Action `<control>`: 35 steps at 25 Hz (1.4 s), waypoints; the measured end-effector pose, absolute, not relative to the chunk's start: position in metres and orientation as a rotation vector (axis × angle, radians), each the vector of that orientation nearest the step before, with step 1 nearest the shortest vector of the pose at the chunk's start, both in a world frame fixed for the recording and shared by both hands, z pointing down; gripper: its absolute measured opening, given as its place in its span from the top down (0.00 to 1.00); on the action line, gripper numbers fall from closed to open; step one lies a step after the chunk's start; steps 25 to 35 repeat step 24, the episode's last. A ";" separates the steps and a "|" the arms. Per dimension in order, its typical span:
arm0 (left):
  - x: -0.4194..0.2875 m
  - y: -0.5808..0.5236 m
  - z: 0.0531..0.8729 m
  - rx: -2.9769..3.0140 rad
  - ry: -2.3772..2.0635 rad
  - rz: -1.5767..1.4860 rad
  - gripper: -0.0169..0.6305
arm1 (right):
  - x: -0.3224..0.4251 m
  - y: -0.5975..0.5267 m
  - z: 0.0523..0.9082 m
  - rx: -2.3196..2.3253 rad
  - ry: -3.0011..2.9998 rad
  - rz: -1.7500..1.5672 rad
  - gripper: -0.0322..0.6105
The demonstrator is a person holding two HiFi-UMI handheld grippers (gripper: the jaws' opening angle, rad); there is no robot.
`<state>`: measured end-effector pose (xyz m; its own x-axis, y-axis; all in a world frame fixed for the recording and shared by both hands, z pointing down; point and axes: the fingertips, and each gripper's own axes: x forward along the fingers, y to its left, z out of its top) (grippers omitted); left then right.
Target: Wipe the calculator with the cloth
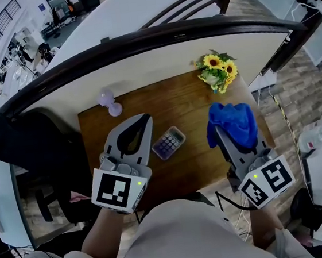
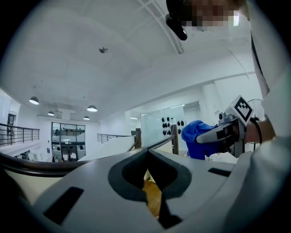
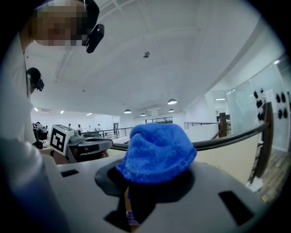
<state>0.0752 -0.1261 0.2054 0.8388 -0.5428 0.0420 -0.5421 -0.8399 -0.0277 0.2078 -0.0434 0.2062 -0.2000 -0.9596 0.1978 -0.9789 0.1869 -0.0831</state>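
Observation:
A small grey calculator (image 1: pixel 168 142) with purple keys lies flat on the wooden table (image 1: pixel 184 102), between my two grippers. My left gripper (image 1: pixel 145 118) is to its left, held above the table. Its jaws meet at the tips with nothing between them (image 2: pixel 148 152). To the right of the calculator, my right gripper (image 1: pixel 223 125) is shut on a bunched blue cloth (image 1: pixel 232 122). The cloth covers its tips in the right gripper view (image 3: pixel 157 152). Both gripper views tilt up toward the ceiling. The cloth (image 2: pixel 196 136) also shows in the left gripper view.
A bunch of yellow sunflowers (image 1: pixel 218 71) stands at the table's far right corner. A pale purple round object (image 1: pixel 109 101) sits at the far left. A dark curved railing (image 1: pixel 156 36) runs behind the table. A black chair (image 1: pixel 30 146) stands on the left.

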 end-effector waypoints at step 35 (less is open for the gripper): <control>0.061 -0.094 0.193 -2.997 0.879 -0.095 0.97 | 0.203 -0.011 0.195 1.929 -2.326 0.279 0.75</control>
